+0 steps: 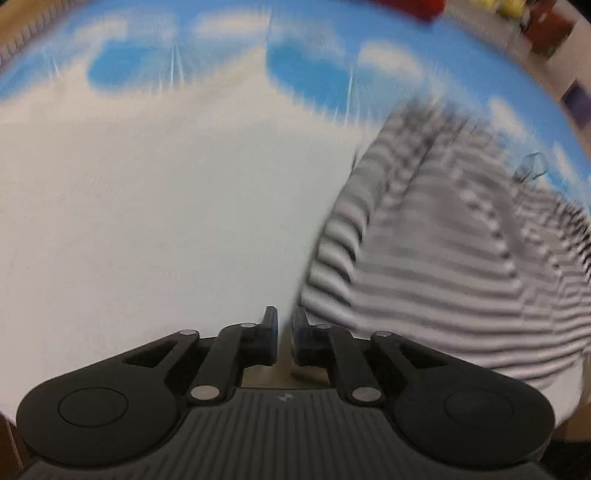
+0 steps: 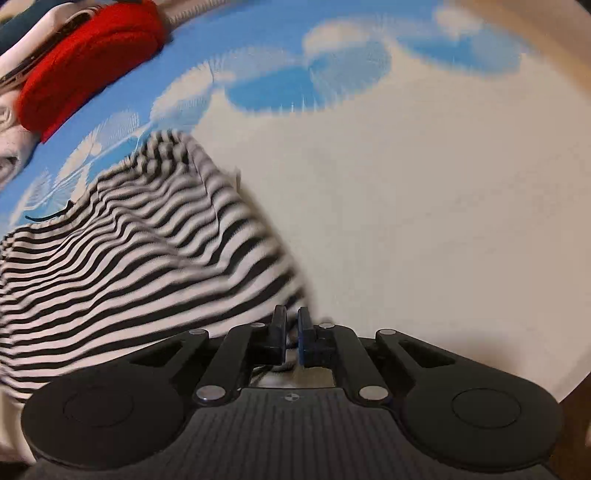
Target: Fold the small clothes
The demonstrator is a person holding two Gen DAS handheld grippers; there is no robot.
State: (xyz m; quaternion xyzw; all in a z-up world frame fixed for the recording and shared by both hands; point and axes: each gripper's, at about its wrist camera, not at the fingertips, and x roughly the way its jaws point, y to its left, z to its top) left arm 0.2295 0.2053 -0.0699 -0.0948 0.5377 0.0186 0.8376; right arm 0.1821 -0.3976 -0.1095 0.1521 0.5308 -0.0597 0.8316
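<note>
A black-and-white striped garment [image 1: 443, 258] lies on a blue-and-white cloud-print cloth [image 1: 166, 184], blurred by motion. In the left wrist view it fills the right side and its lower edge reaches my left gripper [image 1: 285, 325], whose jaws stand nearly closed; cloth seems pinched at the right finger, but blur hides it. In the right wrist view the striped garment [image 2: 129, 251] fills the left side. My right gripper [image 2: 291, 325] is shut on its near edge, with striped cloth showing between the jaws.
A red folded cloth [image 2: 88, 62] and other piled clothes [image 2: 11, 147] lie at the far left in the right wrist view. Red and yellow objects [image 1: 509, 7] sit beyond the cloth's far right edge. The table edge [image 2: 576, 398] is close at lower right.
</note>
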